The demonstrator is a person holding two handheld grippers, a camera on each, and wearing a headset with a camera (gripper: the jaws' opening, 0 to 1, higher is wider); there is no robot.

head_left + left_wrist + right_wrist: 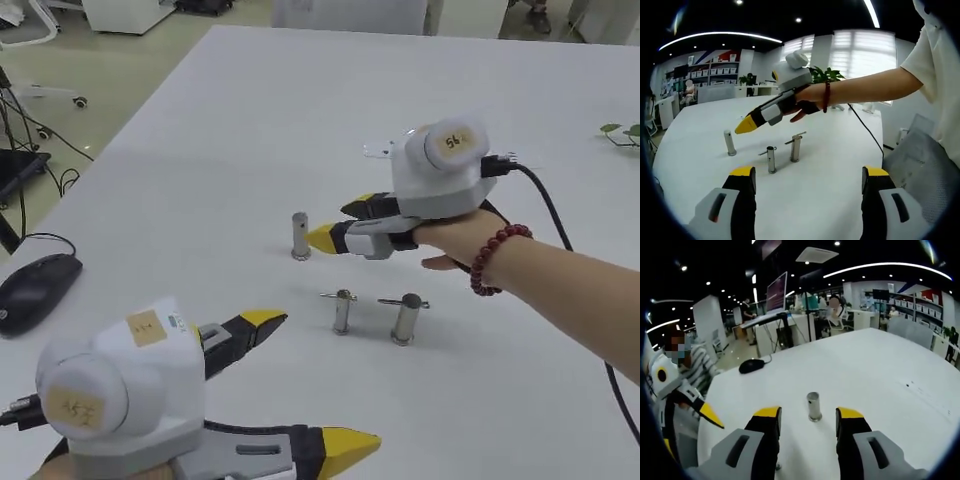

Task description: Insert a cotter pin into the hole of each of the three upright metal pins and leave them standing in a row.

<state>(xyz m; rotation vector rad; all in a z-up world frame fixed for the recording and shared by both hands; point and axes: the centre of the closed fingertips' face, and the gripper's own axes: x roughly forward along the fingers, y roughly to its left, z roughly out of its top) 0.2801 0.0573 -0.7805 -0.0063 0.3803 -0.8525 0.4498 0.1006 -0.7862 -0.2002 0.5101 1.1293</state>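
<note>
Right gripper [340, 222]: jaws spread and empty, levelled just beside the bare pin [300, 235], probably to steady it.
Left gripper [308, 380]: jaws wide apart, nothing held, well apart from the row.
Centre pin [342, 312], end pin [405, 320]: upright, cotter pins [338, 296] through their tops.
Remaining: the bare pin, likely.
</note>
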